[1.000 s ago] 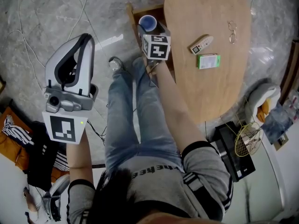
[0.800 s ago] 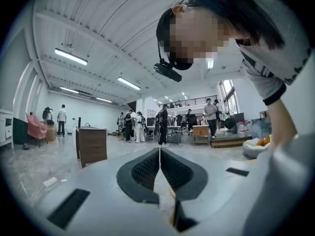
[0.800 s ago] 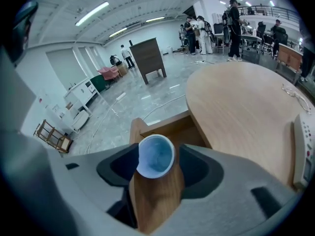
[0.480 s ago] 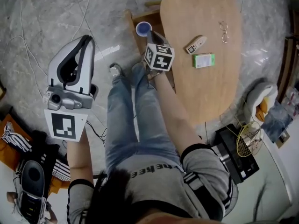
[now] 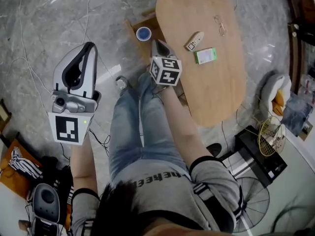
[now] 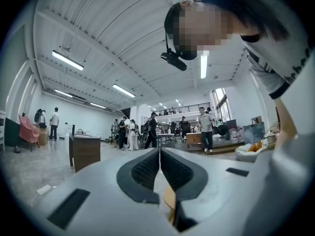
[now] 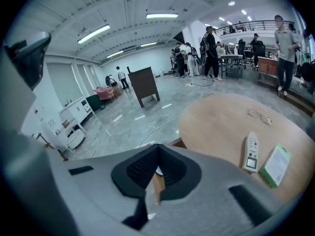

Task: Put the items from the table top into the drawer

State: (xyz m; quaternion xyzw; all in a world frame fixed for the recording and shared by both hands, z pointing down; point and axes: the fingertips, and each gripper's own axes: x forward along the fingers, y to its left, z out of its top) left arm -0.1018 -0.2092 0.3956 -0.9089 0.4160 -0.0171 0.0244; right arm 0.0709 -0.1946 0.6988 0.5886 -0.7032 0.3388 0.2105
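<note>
An oval wooden table (image 5: 216,92) stands ahead of me. Three things lie on its top: a pair of glasses (image 5: 219,25) toward the far end, a white remote with a small screen (image 5: 194,41) nearer me, and a green box (image 5: 204,55) just beside the remote, not touching it. At the table's left edge, the open drawer (image 5: 152,24) holds a blue cup (image 5: 143,33).

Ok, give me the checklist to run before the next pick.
1. Right claw empty: ok.
2. Right claw open for a grasp: not ok, shut.
3. Left claw out of the way: ok, off to the side, shut, empty.
4. Table cleared: not ok; remote, box and glasses lie on it.
5. Drawer open: ok, cup inside.
</note>
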